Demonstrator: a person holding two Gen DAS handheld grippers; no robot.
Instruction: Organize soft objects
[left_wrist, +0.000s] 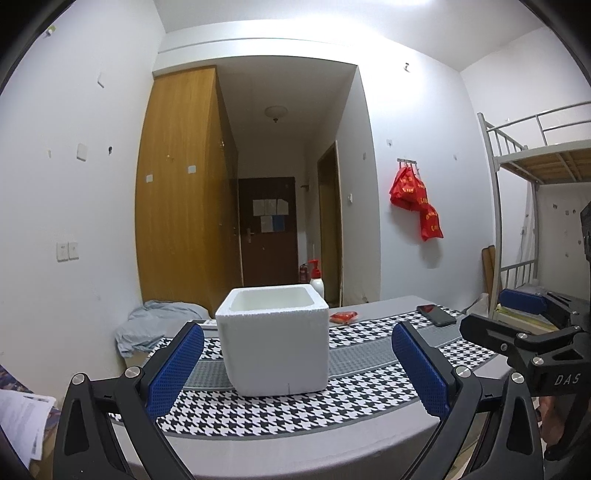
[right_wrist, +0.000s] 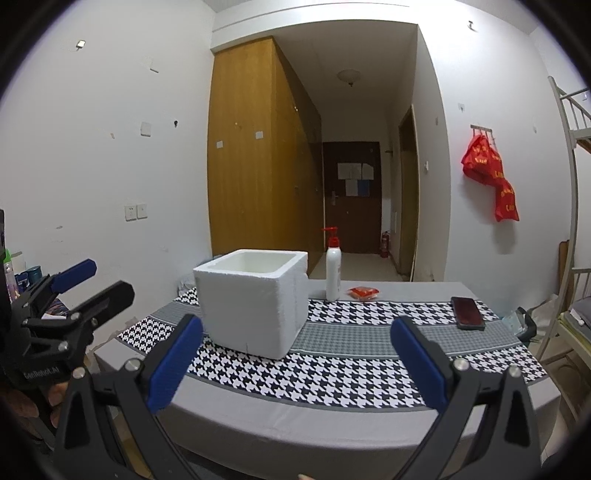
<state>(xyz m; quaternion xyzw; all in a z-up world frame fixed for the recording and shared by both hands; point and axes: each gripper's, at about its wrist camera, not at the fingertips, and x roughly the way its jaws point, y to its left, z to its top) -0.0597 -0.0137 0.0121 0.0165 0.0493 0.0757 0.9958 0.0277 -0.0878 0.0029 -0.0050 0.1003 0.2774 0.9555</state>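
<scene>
Left gripper (left_wrist: 297, 369) and right gripper (right_wrist: 295, 363) both spread wide and empty above table (right_wrist: 332, 417) edge, white foam box (right_wrist: 253, 301) upright on houndstooth cloth (right_wrist: 332, 369), small red packet (right_wrist: 364, 292) beyond it beside lotion bottle (right_wrist: 333, 271), phone (right_wrist: 467, 312) at right

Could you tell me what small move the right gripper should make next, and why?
Probably ease the right gripper forward toward the red packet at the table's far side. Both grippers are open and empty, the foam box stands open-topped near the packet, and the packet looks like the only soft item on the cloth.
</scene>
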